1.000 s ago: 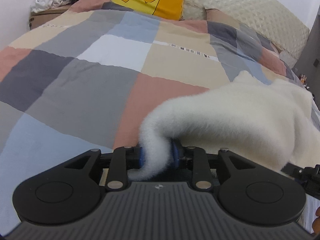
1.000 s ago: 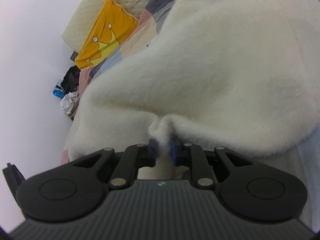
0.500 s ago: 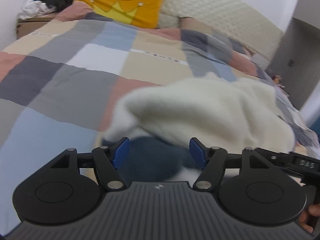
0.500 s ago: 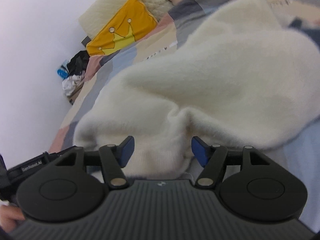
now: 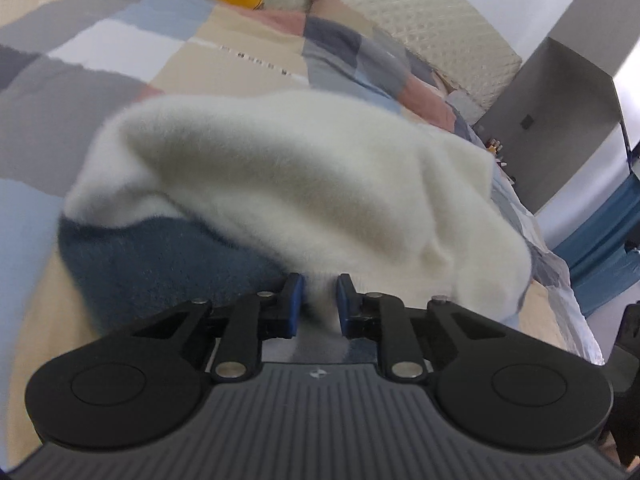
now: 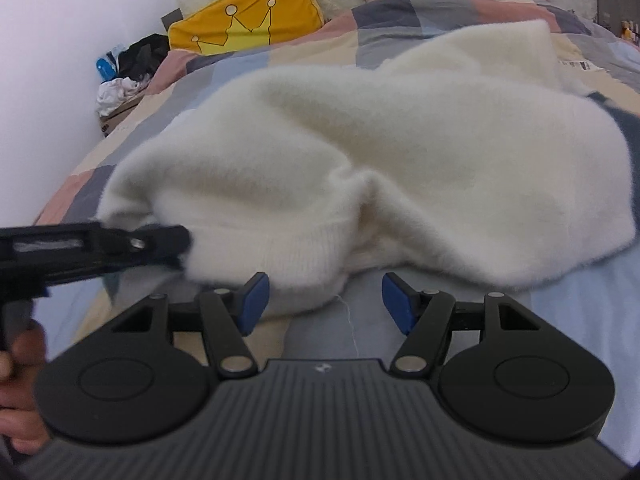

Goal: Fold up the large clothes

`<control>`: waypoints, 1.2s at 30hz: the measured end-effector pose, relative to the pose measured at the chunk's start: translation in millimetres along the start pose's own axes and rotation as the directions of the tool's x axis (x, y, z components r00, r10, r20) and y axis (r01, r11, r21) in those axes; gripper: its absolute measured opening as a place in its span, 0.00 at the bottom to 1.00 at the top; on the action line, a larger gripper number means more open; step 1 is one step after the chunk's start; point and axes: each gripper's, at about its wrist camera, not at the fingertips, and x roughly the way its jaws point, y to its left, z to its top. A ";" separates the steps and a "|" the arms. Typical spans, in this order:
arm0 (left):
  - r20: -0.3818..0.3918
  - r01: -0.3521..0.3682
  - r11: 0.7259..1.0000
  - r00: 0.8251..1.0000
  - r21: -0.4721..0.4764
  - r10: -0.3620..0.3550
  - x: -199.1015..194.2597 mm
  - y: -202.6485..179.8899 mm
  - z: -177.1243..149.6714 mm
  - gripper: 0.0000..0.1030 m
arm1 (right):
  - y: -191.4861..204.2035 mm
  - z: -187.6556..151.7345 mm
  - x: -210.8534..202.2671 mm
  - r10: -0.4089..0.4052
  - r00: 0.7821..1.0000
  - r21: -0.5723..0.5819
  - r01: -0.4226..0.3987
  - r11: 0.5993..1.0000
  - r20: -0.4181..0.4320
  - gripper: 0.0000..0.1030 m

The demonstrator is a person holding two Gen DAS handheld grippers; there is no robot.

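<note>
A fluffy white sweater [image 5: 300,168] with a dark blue part [image 5: 160,264] lies bunched on the patchwork quilt [image 5: 100,60]. My left gripper [image 5: 319,292] is at its near edge. The jaws are closing, and a fold of white fabric is pinched between the blue pads. In the right wrist view the same sweater [image 6: 400,140] fills the middle, and the left gripper [image 6: 160,240] reaches in from the left to its ribbed hem. My right gripper [image 6: 324,296] stands open just short of the hem, nothing between its pads.
A yellow crown pillow [image 6: 248,20] and a cream quilted headboard [image 5: 400,8] stand at the bed's far end. A clothes pile [image 6: 124,76] sits on a box by the wall. A grey cabinet [image 5: 560,100] and blue curtain [image 5: 600,248] stand beyond the bed's right side.
Both grippers let go of the sweater and it dropped onto the quilt. The left gripper moved right and shut again on the hem. The right gripper rolled level and stays open.
</note>
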 end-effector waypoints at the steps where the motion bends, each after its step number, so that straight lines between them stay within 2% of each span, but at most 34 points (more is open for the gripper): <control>1: 0.000 0.003 1.000 1.000 -0.009 -0.003 2.2 1.4 0.9 0.22 | -0.6 0.0 1.5 -0.005 1.000 0.001 0.005 1.000 0.001 0.63; 3: 0.005 0.015 0.999 1.000 -0.032 -0.015 5.0 4.5 2.9 0.21 | 0.6 1.6 5.5 -0.006 1.000 -0.005 0.006 1.000 0.001 0.63; 6: 0.006 0.024 0.999 1.000 -0.049 -0.024 6.5 8.7 3.5 0.21 | 9.8 2.4 4.5 -0.019 1.000 -0.086 0.019 0.996 0.007 0.63; 8: 0.006 0.027 0.998 1.000 -0.053 -0.026 7.5 9.8 5.2 0.20 | 11.6 0.9 4.9 -0.027 1.000 -0.100 0.026 0.995 -0.012 0.63; 10: 0.008 0.021 0.999 1.000 -0.045 -0.020 8.9 9.9 7.3 0.20 | 8.3 -2.2 8.8 -0.043 0.997 -0.086 0.038 0.996 -0.057 0.63; 14: 0.025 0.014 0.999 1.000 -0.049 -0.012 11.2 11.8 11.7 0.19 | -4.0 -2.1 6.3 -0.029 0.999 0.011 0.029 1.000 -0.044 0.63; 18: 0.033 0.019 0.999 0.999 -0.050 -0.018 10.8 12.8 12.3 0.19 | -9.9 1.2 4.7 -0.029 1.000 0.077 0.028 0.997 0.010 0.63; 21: 0.035 0.024 0.999 0.999 -0.045 -0.022 8.8 11.4 13.4 0.19 | -12.5 2.8 0.5 -0.025 0.995 0.160 0.009 0.987 0.094 0.63; 23: 0.051 0.010 1.000 0.999 -0.011 -0.010 3.8 5.9 14.9 0.19 | -11.8 2.6 -3.3 -0.011 0.991 0.179 -0.014 0.984 0.137 0.63; 25: 0.088 0.005 0.999 0.996 0.044 -0.009 -5.6 -2.7 16.8 0.20 | -11.3 3.3 -6.6 -0.034 0.983 0.166 0.003 0.986 0.182 0.63; 28: 0.106 0.029 0.995 0.994 0.090 -0.038 -15.0 -12.6 18.1 0.20 | -19.3 12.0 -6.8 -0.024 0.976 0.198 -0.020 0.980 0.218 0.64; 29: 0.106 0.033 0.993 0.993 0.109 -0.045 -16.0 -16.6 16.4 0.22 | -22.5 15.2 -7.1 -0.018 0.974 0.211 -0.031 0.977 0.227 0.64; 31: 0.106 0.018 0.987 0.994 0.161 -0.035 -15.6 -26.8 12.0 0.35 | -25.9 20.1 -7.8 -0.013 0.970 0.226 -0.044 0.973 0.244 0.64; 33: 0.140 -0.011 0.974 0.990 0.228 -0.022 -16.6 -38.3 5.1 0.38 | -29.9 24.7 -8.4 -0.001 0.969 0.252 -0.063 0.966 0.248 0.64; 35: 0.172 -0.035 0.957 0.985 0.289 -0.016 -18.5 -50.1 -0.5 0.48 | -36.6 25.9 -5.5 0.025 0.970 0.299 -0.099 0.949 0.243 0.64; 36: 0.173 -0.032 0.945 0.985 0.326 -0.027 -18.5 -57.4 -3.6 0.57 | -39.9 25.7 -3.9 0.034 0.971 0.321 -0.112 0.941 0.238 0.64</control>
